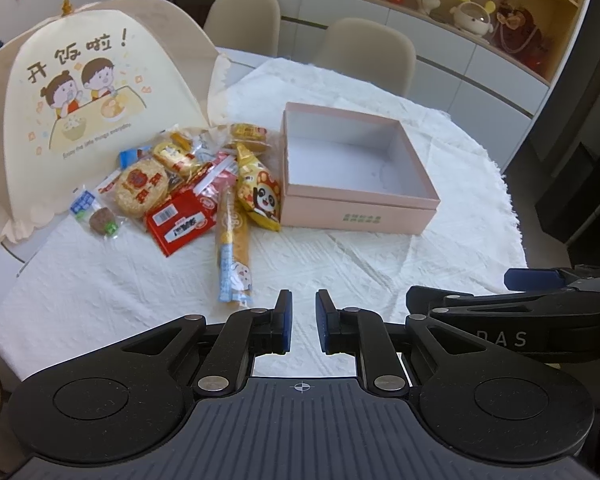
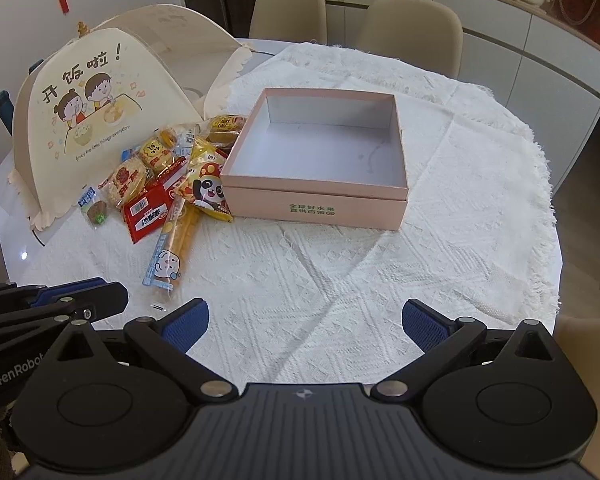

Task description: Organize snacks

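A pile of wrapped snacks [image 1: 188,176] lies on the white tablecloth, left of an open, empty pink box [image 1: 352,168]. The pile holds a long yellow stick pack [image 1: 232,248], a red packet [image 1: 180,220], a round rice cracker [image 1: 140,188] and a yellow panda bag [image 1: 260,196]. My left gripper [image 1: 304,312] hovers near the table's front edge, jaws nearly closed with a narrow gap, empty. My right gripper [image 2: 304,320] is wide open and empty, in front of the box [image 2: 316,160]. The snacks [image 2: 164,176] and the stick pack [image 2: 172,252] show in the right wrist view too.
A cream food-cover tent [image 1: 84,100] with a cartoon print stands behind the snacks. Two beige chairs [image 1: 364,52] stand at the table's far side. A sideboard with ornaments [image 1: 476,16] lines the back wall. The round table's edge [image 2: 548,272] runs at right.
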`<action>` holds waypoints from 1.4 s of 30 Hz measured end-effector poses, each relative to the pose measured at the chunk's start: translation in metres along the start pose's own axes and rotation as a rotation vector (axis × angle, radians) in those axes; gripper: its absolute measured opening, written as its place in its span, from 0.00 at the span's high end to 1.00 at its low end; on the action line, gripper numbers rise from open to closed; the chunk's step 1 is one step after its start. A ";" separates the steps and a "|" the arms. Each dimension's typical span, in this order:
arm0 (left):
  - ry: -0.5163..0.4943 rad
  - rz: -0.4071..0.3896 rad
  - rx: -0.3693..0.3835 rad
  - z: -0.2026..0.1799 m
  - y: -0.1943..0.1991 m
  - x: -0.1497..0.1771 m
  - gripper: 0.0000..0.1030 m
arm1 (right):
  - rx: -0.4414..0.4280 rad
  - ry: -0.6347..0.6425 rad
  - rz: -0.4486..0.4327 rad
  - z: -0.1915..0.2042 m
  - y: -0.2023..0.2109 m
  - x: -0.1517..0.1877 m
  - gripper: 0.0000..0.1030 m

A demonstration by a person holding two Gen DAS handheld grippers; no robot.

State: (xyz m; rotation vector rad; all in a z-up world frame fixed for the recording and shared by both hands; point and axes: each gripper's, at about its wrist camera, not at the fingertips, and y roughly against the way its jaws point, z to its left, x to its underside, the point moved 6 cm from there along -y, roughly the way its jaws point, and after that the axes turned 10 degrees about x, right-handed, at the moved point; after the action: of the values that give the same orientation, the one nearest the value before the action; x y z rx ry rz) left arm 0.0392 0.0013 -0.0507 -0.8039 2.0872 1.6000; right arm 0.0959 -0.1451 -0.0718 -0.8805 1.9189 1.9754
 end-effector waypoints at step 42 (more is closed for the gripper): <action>0.012 0.014 0.024 0.001 -0.004 0.004 0.84 | 0.009 -0.016 0.021 -0.001 -0.004 0.005 0.00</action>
State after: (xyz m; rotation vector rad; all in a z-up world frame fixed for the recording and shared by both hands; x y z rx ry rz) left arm 0.0390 0.0013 -0.0561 -0.7947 2.1206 1.5777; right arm 0.0948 -0.1465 -0.0775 -0.8433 1.9344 1.9783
